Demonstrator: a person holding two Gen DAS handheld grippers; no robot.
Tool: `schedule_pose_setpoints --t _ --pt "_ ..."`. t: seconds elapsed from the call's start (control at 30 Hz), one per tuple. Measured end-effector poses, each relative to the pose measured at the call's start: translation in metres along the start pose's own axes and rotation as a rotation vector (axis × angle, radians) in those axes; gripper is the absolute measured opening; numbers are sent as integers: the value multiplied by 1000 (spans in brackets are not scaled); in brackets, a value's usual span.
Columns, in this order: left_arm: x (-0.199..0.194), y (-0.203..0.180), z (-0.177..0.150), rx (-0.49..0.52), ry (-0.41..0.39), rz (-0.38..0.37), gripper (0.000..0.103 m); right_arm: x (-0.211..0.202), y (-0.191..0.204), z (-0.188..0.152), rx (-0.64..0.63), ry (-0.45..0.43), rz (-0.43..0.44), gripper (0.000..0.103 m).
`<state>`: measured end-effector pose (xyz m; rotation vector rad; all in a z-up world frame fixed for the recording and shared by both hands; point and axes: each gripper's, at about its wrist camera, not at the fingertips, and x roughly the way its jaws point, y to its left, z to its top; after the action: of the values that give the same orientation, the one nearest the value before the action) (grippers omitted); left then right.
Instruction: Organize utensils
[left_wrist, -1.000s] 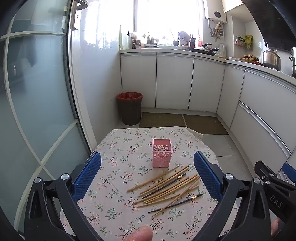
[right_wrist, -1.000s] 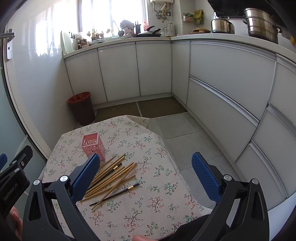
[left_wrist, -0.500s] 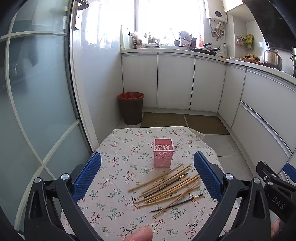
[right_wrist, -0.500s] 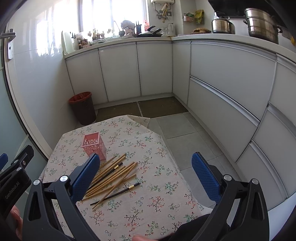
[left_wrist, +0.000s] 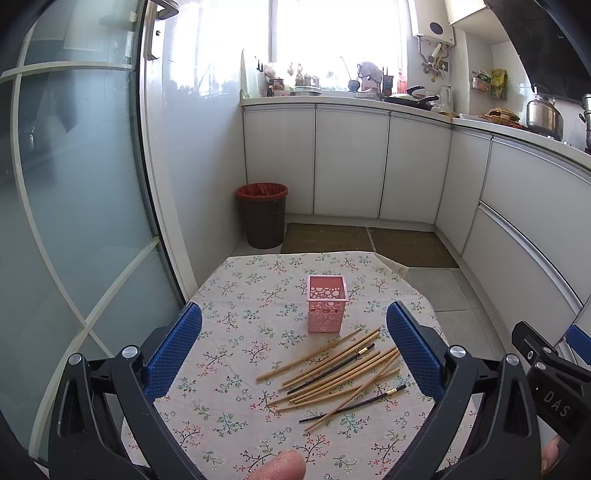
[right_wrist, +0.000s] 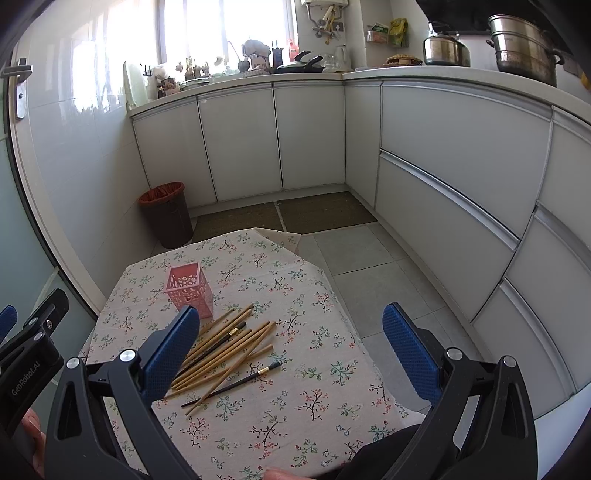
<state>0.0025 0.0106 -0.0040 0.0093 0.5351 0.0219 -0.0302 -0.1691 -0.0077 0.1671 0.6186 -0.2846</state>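
Both jaws apart; steel pots (right_wrist: 524, 48) full only in right view.

I can read 2 markings from here. In my left wrist view, white letters "DAS" sit on the black body of the right gripper (left_wrist: 554, 387) at the right edge. In my right wrist view, "GenRobot.AI" runs along the black body of the left gripper (right_wrist: 26, 373) at the left edge.
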Motion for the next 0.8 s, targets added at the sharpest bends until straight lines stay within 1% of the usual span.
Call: schedule_pose_setpoints --t 0.8 --pt "1 -1 -2 4 11 10 96 2 -1 -1 -1 12 5 97"
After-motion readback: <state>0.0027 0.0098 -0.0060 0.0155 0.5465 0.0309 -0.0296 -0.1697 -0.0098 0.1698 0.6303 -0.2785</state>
